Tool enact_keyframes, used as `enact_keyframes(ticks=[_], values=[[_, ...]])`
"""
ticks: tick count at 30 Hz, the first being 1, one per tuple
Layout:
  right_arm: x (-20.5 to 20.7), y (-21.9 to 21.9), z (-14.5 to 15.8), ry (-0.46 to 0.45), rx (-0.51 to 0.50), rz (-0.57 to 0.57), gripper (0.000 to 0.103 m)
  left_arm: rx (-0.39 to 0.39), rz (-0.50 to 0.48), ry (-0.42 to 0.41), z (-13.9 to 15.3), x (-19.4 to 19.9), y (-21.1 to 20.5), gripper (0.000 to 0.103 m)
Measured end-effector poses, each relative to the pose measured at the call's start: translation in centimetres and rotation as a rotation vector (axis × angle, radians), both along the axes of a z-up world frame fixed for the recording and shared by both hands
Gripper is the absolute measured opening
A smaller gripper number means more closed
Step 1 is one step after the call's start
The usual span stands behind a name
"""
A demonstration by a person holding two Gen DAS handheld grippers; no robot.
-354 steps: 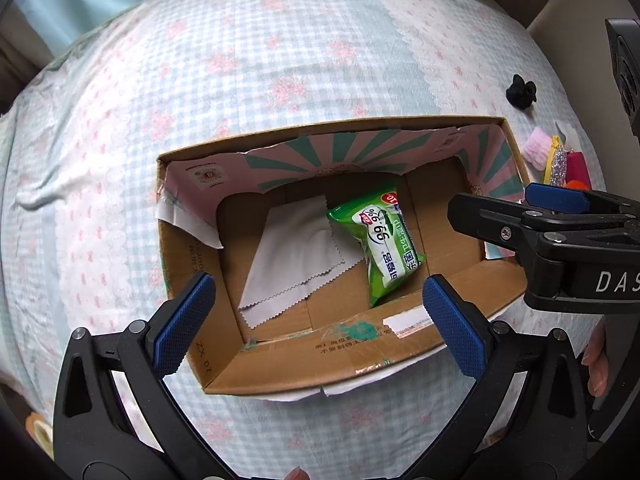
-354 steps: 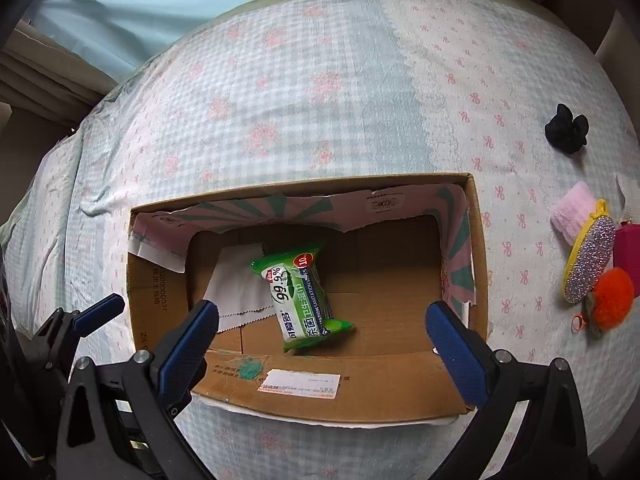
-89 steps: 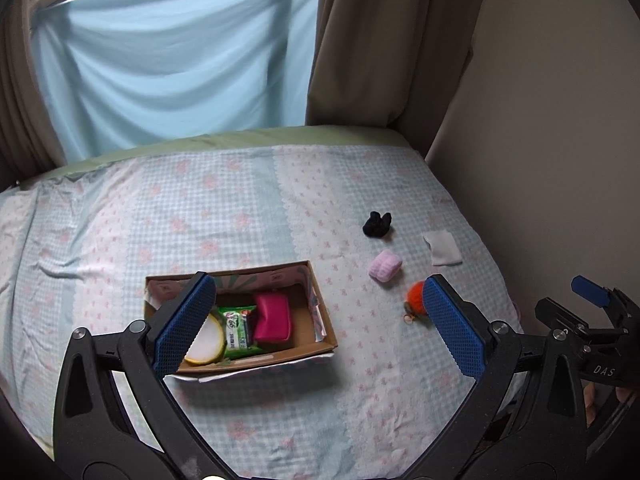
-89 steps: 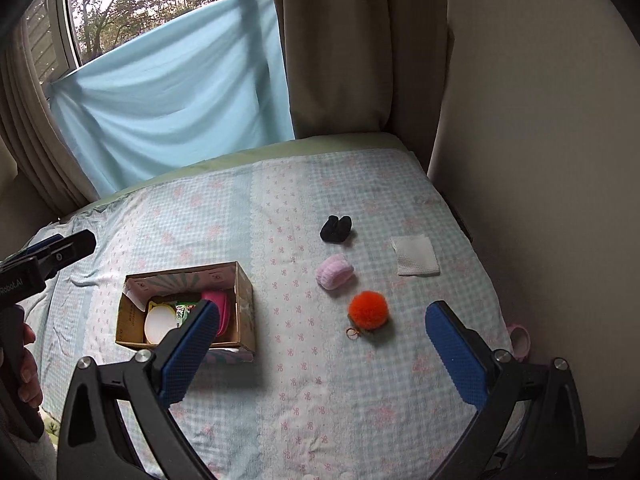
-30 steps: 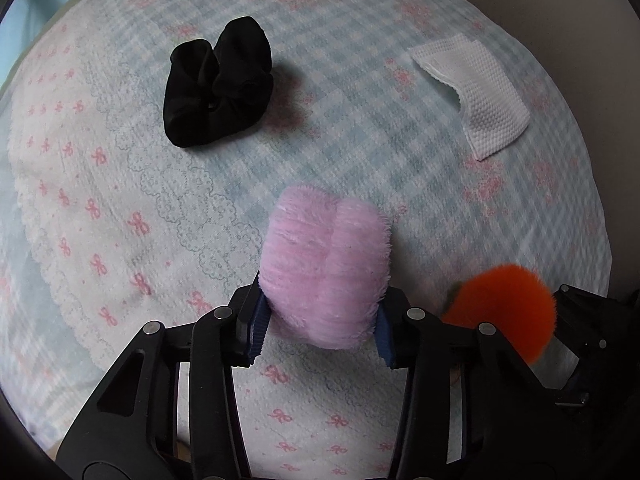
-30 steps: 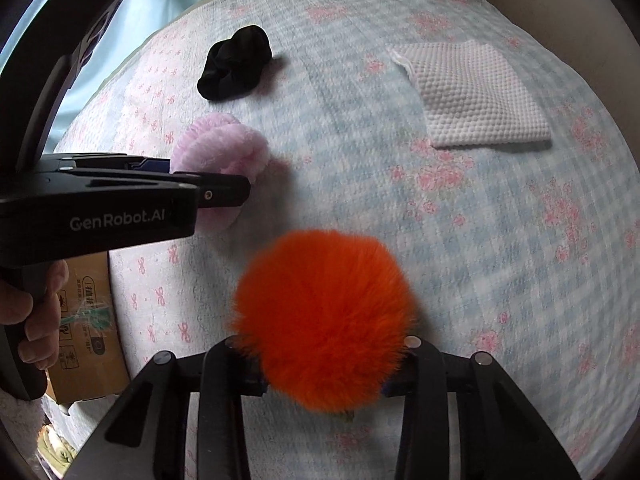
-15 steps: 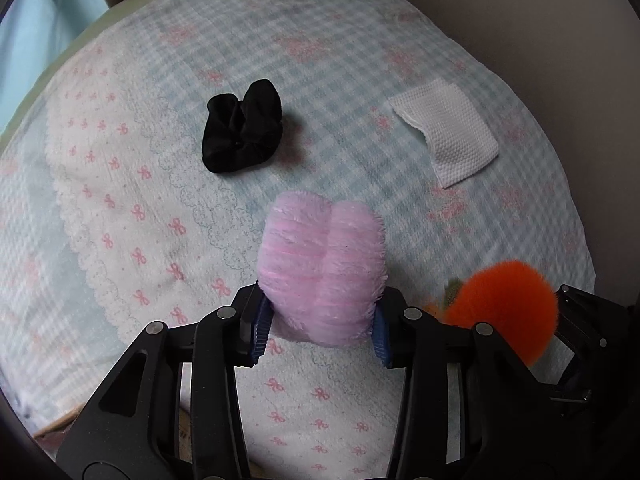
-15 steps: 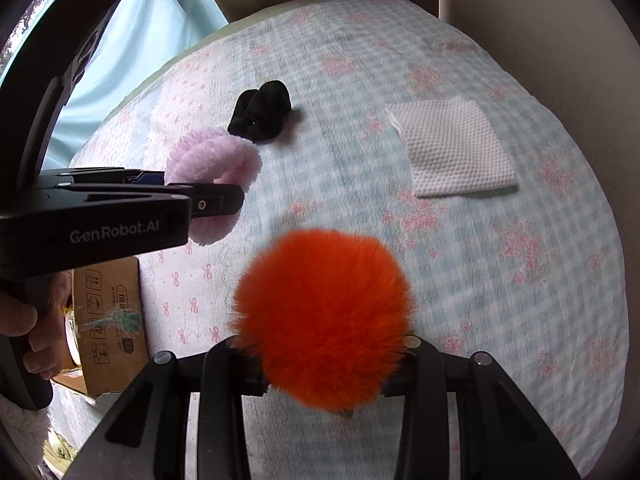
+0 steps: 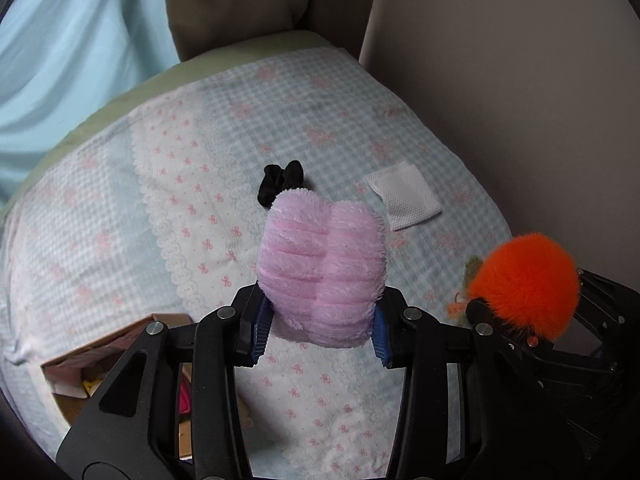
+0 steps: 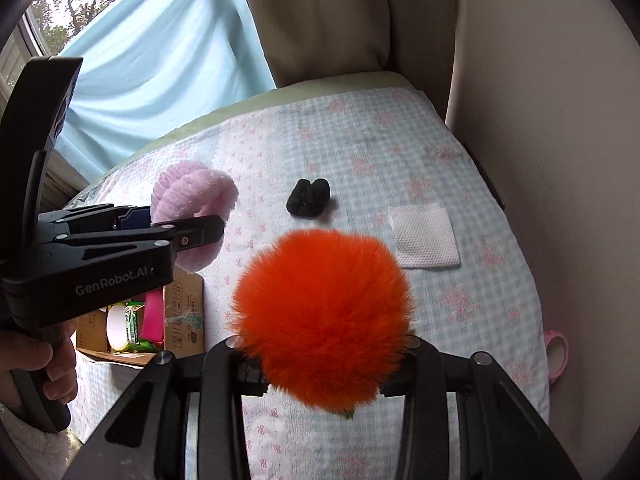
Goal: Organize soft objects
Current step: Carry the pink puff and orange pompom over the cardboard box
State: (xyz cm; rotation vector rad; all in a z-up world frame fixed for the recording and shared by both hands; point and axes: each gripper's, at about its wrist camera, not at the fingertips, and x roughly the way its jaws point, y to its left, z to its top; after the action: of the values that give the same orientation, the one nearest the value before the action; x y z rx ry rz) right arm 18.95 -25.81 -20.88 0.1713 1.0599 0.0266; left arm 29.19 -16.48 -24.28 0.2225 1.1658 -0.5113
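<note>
Left claw (image 9: 320, 332) is clamped on a fluffy pink ribbed pouch (image 9: 322, 264), raised above the bed (image 9: 120, 208). Right claw (image 10: 324, 364), just beside it, grips a round orange fur pompom (image 10: 320, 316).

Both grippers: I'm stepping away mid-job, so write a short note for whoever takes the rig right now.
Left gripper: shut on the pink plush scrunchie, held above the bed.
Right gripper: shut on the orange pom-pom, also in the air.
Cardboard box, at the left on the bedspread, already holds a green wipes pack, a magenta pouch and a round white item.
Left to do: drop both held items in the box, then fetch the black scrunchie and white cloth pad.
</note>
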Motion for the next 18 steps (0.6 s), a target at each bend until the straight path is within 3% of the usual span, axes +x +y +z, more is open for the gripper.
enact_keyframes(ticks=[9,14,18], values=[[-1.9,5.6,8.8,-0.102,-0.039,0.154,0.034,-0.073,0.212,-0.127,9.7,-6.5,6.9,0.037],[-2.5,10.8,11.2,-0.132,-0.026,0.255,0.034,-0.076,0.367,-0.173,13.1,-9.9,12.7,0.037],[-2.7,15.8,11.8,-0.142,-0.016,0.333,0.034,-0.068,0.474,-0.194,14.1,-12.2,17.8,0.037]])
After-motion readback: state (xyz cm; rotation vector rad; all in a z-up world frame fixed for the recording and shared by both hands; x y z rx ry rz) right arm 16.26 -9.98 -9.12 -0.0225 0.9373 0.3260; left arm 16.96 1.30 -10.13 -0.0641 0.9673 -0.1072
